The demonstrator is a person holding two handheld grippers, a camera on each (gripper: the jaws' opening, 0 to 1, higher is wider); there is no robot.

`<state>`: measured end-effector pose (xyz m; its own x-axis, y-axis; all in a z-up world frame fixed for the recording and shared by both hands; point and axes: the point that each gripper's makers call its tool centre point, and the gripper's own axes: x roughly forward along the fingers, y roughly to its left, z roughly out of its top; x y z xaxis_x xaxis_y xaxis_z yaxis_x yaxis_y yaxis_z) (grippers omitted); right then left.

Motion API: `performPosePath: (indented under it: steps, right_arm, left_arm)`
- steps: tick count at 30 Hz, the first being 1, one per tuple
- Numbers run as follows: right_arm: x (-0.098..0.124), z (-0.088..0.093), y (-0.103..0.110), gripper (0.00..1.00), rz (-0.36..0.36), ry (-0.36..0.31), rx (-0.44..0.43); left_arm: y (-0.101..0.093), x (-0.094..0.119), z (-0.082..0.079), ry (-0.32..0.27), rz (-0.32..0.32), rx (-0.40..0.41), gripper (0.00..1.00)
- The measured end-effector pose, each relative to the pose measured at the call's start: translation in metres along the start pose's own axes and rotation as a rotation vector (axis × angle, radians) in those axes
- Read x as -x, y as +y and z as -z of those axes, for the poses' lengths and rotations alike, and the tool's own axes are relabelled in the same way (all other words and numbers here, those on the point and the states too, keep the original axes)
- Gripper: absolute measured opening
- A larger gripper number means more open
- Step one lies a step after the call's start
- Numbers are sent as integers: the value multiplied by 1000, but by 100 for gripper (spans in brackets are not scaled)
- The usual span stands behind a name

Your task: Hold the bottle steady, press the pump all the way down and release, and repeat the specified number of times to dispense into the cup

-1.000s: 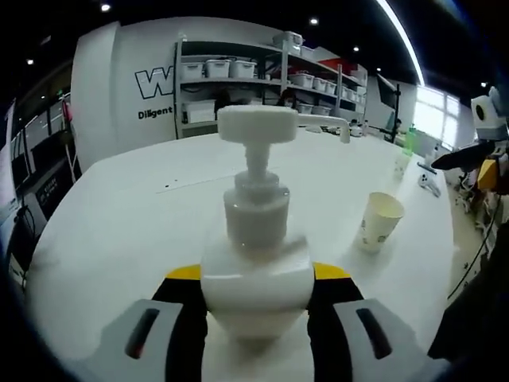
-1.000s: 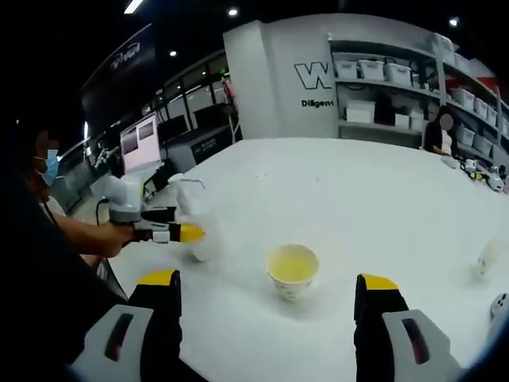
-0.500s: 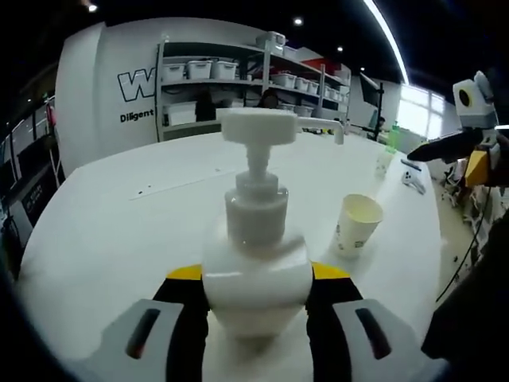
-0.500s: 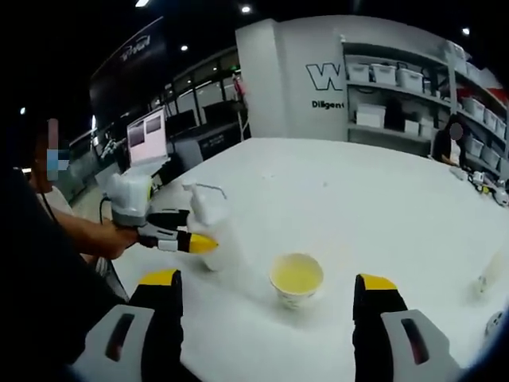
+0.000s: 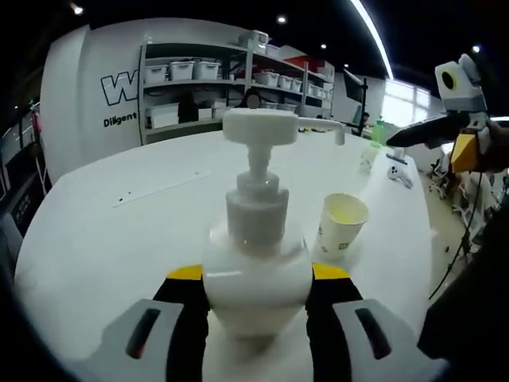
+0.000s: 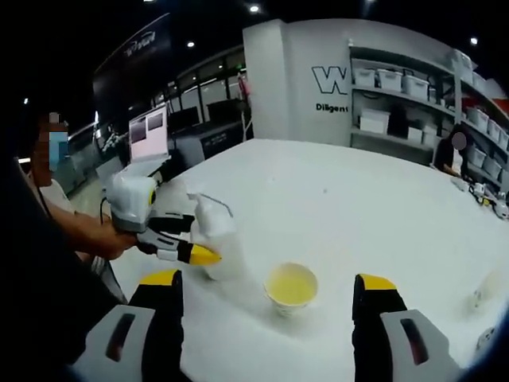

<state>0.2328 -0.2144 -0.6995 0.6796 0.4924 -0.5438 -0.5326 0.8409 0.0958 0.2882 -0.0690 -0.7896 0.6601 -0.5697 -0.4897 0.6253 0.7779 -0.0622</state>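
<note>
A white pump bottle (image 5: 256,270) stands upright between my left gripper's (image 5: 256,286) jaws, which are shut on its body. Its pump head (image 5: 260,125) is up, with the spout pointing right. A paper cup (image 5: 341,224) with yellowish liquid sits on the white table (image 5: 119,231), to the right of the bottle. In the right gripper view the same bottle (image 6: 216,245) is held by the left gripper (image 6: 171,239), with the cup (image 6: 291,288) just beside it. My right gripper (image 6: 266,318) is open above the table, nothing between its jaws; it also shows at the upper right as the right gripper (image 5: 461,119).
Shelves with white bins (image 5: 231,79) stand behind the table. Small items, including a green bottle (image 5: 377,131), lie at the table's far end. A person's arm (image 6: 79,239) holds the left gripper. Monitors (image 6: 147,135) stand at the left.
The left gripper has carried the bottle closer to the cup, and the cup now sits right beside the bottle. The right gripper stays open, hovering.
</note>
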Motion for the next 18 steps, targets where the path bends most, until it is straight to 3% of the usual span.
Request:
performPosePath:
  steps: [7,18]
  right_arm:
    - [-4,-9,0,86,-14,7,47]
    - [-8,-21,3,72,-52,24,161]
  left_arm:
    - [-8,-7,-3,6,30,-12,45]
    - [-26,-21,-9,14,81,-35,45]
